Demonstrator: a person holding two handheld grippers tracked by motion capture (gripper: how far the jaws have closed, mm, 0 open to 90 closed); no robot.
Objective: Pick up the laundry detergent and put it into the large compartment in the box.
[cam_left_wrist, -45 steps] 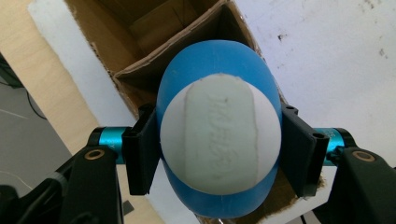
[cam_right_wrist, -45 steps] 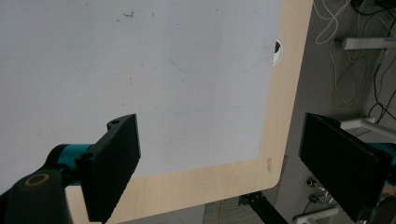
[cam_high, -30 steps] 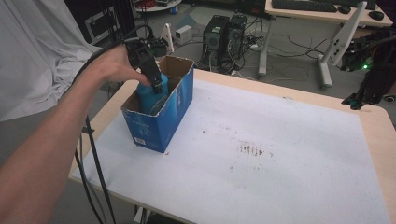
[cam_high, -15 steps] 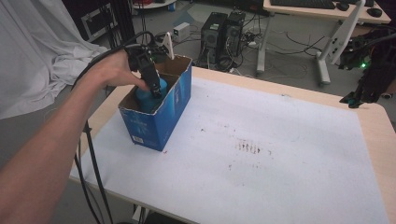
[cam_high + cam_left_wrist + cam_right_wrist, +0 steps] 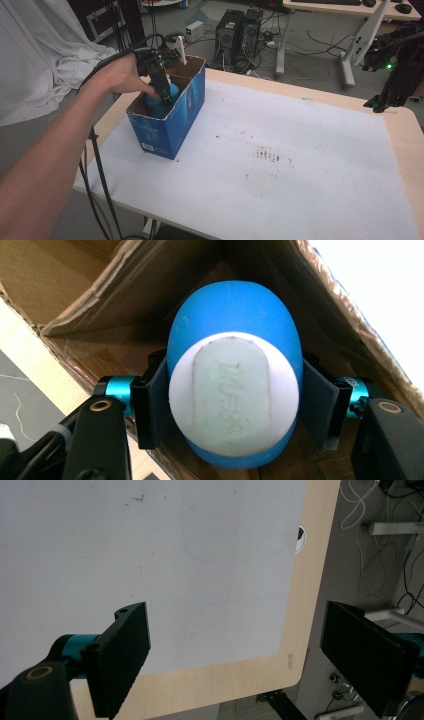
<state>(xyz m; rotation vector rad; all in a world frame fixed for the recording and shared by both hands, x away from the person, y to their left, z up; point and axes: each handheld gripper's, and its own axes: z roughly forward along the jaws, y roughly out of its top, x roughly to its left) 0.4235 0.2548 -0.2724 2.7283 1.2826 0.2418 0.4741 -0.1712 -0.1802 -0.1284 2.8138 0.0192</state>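
Observation:
A blue cardboard box [image 5: 170,125] stands open-topped at the table's left. Inside it is a blue egg-shaped object [image 5: 172,91] with a white flat base [image 5: 232,395] that carries a raised oval plate. My left gripper [image 5: 162,92] reaches down into the box, and its pads [image 5: 155,400] press on both sides of the object [image 5: 235,310], so it is shut on it. Brown box walls [image 5: 100,300] surround the object. My right gripper [image 5: 235,630] hangs open over the table's corner with nothing between its jaws. It appears as a dark shape [image 5: 382,102] at the far right.
A white mat [image 5: 300,190] covers most of the wooden table [image 5: 402,120] and has brown stains [image 5: 267,154] near its middle. Cables, computer towers [image 5: 242,30] and desk legs stand on the floor behind. A white cloth [image 5: 40,55] hangs at the left.
The left hand has shifted only slightly at the box, with the blue object still in its grip. The right gripper has stayed in place.

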